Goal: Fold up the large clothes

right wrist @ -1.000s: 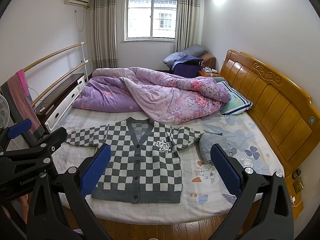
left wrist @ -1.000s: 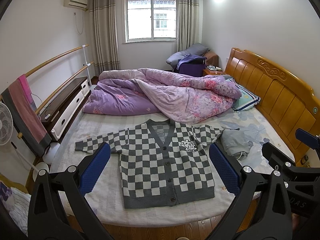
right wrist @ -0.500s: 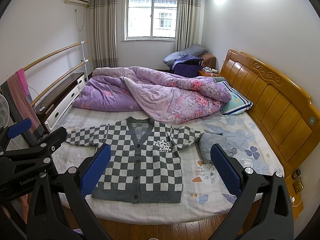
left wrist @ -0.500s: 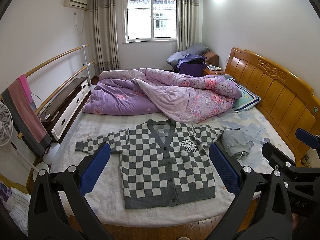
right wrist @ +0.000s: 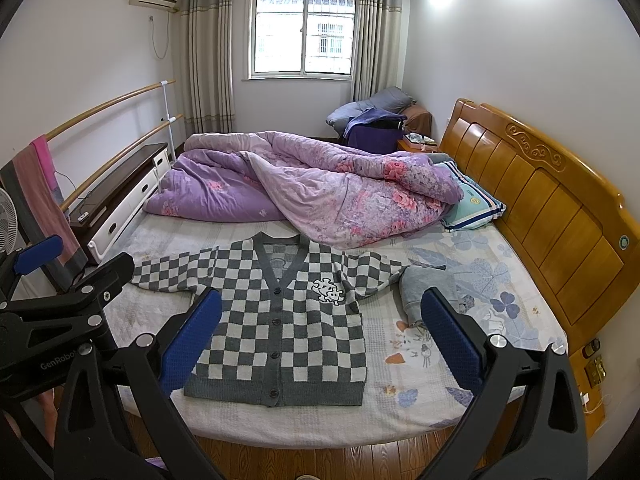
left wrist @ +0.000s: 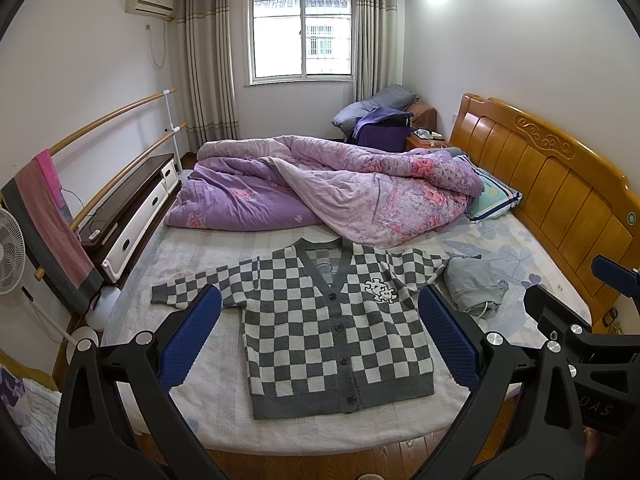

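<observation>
Cardigan (left wrist: 336, 328) unmoved; left gripper (left wrist: 320, 340) and right gripper (right wrist: 320, 340) still spread wide

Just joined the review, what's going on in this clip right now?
A person holds two grippers above the near edge of the bed, both open and empty. The left gripper and right gripper face a grey-and-white checkered knit cardigan lying flat, buttoned, sleeves spread. Folding has not begun. A crumpled grey garment lies beside it.
</observation>
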A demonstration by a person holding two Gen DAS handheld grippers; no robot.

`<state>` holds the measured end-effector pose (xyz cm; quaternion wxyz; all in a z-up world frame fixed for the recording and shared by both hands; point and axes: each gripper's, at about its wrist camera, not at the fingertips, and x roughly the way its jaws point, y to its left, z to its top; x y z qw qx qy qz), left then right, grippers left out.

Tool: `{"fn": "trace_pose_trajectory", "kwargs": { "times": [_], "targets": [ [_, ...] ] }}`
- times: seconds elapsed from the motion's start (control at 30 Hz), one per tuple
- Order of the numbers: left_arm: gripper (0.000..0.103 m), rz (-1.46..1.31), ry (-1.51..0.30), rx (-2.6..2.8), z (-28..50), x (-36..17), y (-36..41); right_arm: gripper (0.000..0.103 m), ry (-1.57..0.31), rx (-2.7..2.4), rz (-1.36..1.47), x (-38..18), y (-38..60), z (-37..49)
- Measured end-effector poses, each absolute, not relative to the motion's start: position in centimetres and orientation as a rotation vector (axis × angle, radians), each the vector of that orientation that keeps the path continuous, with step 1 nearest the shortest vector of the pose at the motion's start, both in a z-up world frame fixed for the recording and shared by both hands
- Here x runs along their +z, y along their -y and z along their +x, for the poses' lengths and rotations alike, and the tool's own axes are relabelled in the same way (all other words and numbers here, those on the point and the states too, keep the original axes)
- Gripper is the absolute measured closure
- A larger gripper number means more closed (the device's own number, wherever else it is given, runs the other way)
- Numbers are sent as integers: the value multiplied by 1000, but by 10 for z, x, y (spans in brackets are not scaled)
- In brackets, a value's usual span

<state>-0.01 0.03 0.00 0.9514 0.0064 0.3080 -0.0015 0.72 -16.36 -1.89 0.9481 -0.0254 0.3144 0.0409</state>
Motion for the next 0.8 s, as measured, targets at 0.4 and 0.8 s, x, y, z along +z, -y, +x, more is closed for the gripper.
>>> {"fn": "trace_pose_trajectory", "kwargs": {
  "times": [0.4, 0.8],
  "targets": [
    [5, 14, -627, -2, 0, 0, 0, 7, -642, 81, -54, -16, 167, 5],
    [5, 12, -633, -6, -1, 0, 0, 7, -650, 74, -52, -33, 160, 6]
  ]
}}
